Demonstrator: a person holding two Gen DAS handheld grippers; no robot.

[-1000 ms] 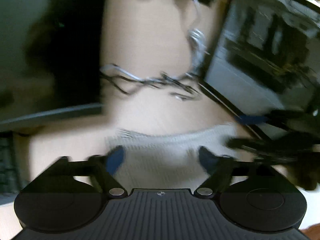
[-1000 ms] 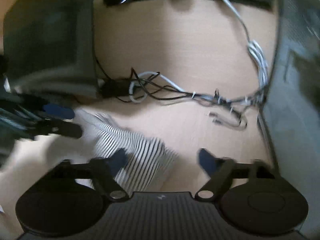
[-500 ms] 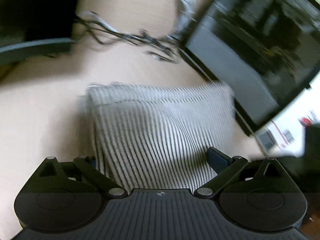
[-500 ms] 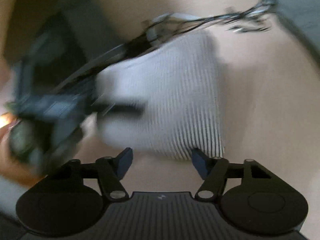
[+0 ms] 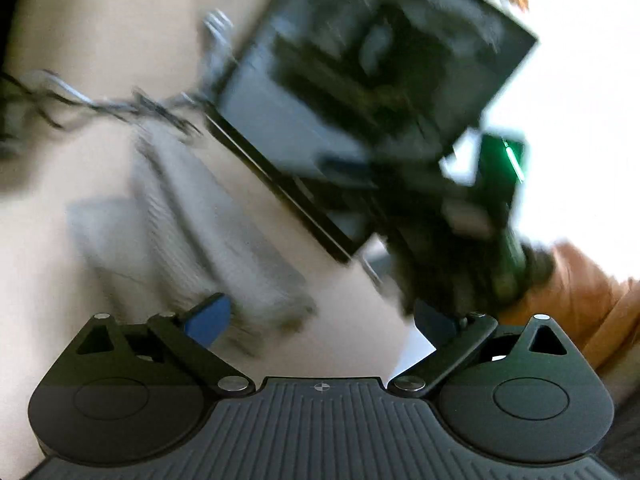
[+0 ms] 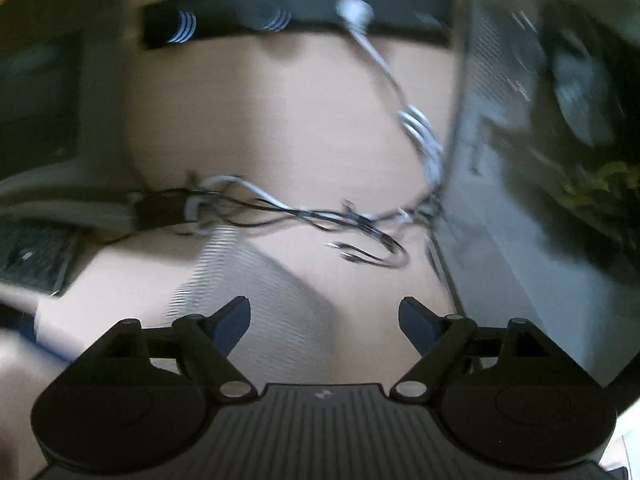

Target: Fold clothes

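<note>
A white garment with thin dark stripes [image 5: 208,232] lies folded on the light wooden desk, blurred by motion. My left gripper [image 5: 320,320] is open and empty just in front of its near edge. In the right wrist view the same striped garment [image 6: 256,288] lies under and ahead of my right gripper [image 6: 324,320], which is open and empty. The other hand-held gripper [image 5: 460,216] shows as a dark blur at the right of the left wrist view.
A dark monitor [image 5: 360,92] stands to the right of the garment, also in the right wrist view [image 6: 552,168]. A tangle of cables [image 6: 312,216] lies behind the garment. A black bar [image 6: 296,20] sits at the desk's back, a keyboard [image 6: 32,256] at left.
Both views have swung. The left gripper has pulled back and turned right, so the garment lies to its left. The right gripper has turned back toward the cables and bar. Both stayed open.
</note>
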